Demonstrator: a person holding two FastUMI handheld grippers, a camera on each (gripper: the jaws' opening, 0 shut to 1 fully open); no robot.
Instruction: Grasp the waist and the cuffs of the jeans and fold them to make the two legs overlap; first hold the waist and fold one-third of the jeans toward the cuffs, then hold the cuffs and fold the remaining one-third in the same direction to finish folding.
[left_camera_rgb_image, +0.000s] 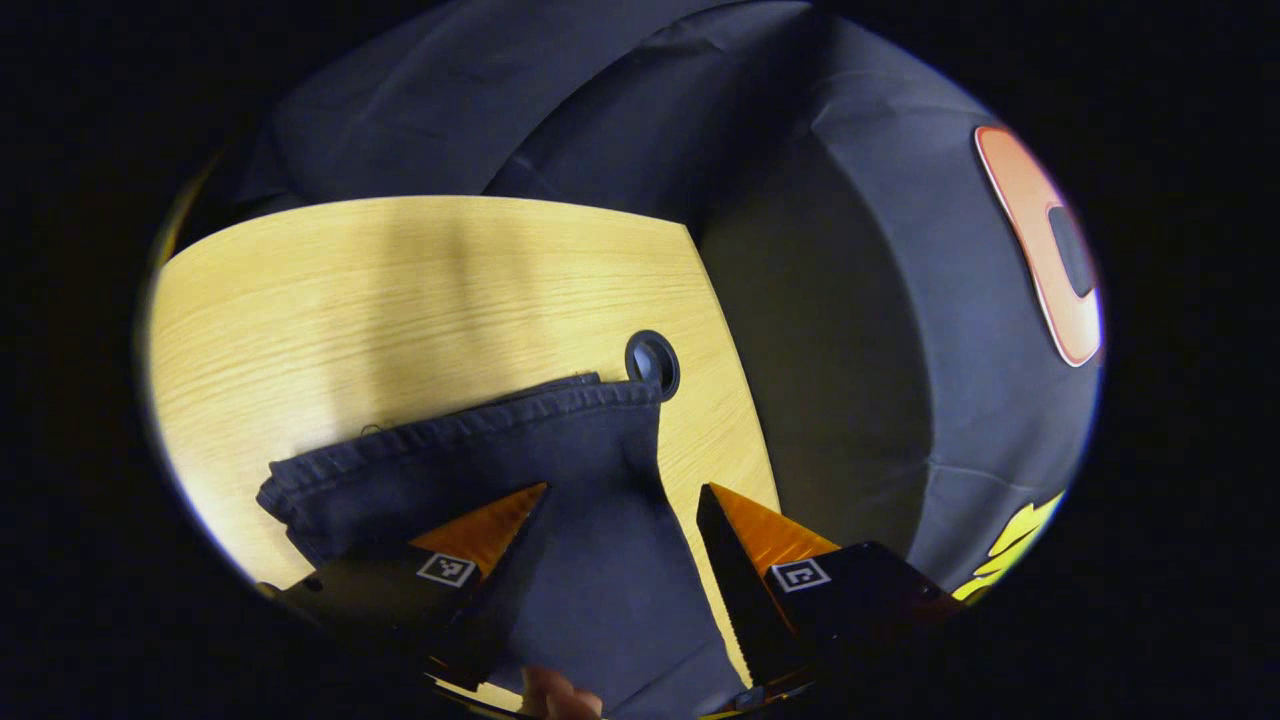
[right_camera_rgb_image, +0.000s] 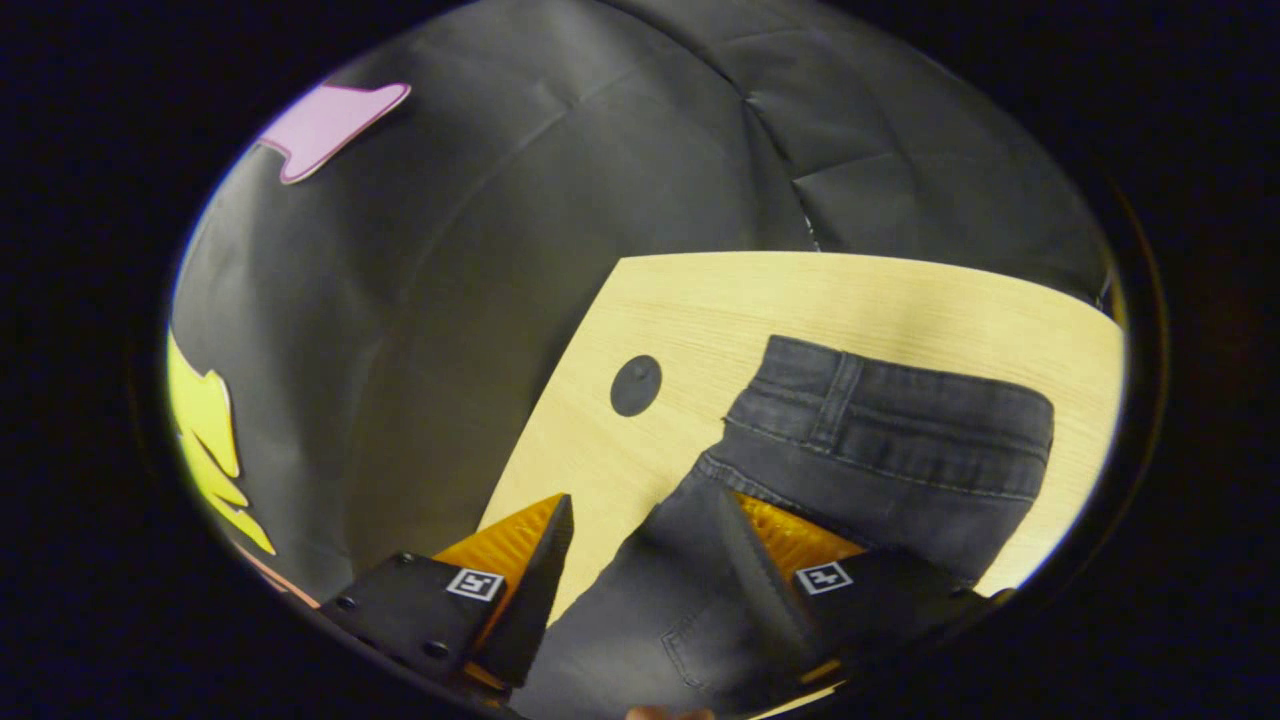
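Left claw (left_camera_rgb_image: 622, 510) sits wide open over the jeans (left_camera_rgb_image: 560, 470), one finger on each side of the dark fabric, nothing pinched as far as the left gripper view goes. The cuff end lies bunched on the desk (left_camera_rgb_image: 380, 290), its hem running just below a round grommet hole (left_camera_rgb_image: 652, 362) near the desk's edge. A bit of a hand (left_camera_rgb_image: 555, 695) pokes in at the very bottom.

Right claw (right_camera_rgb_image: 645, 525) is spread apart too, hanging over the waist end. In the right gripper view, the left finger is over bare desk (right_camera_rgb_image: 850, 290), while the right finger hovers above or on the denim; can't tell if it touches. The jeans (right_camera_rgb_image: 880, 430) here show the waistband with a belt loop, folded over so the band lies across the wood, and a pocket seam shows between the fingers. A round plug (right_camera_rgb_image: 636, 385) sits in the desk just beside the waistband. Dark cloth wall (right_camera_rgb_image: 480, 230) hangs behind the desk.
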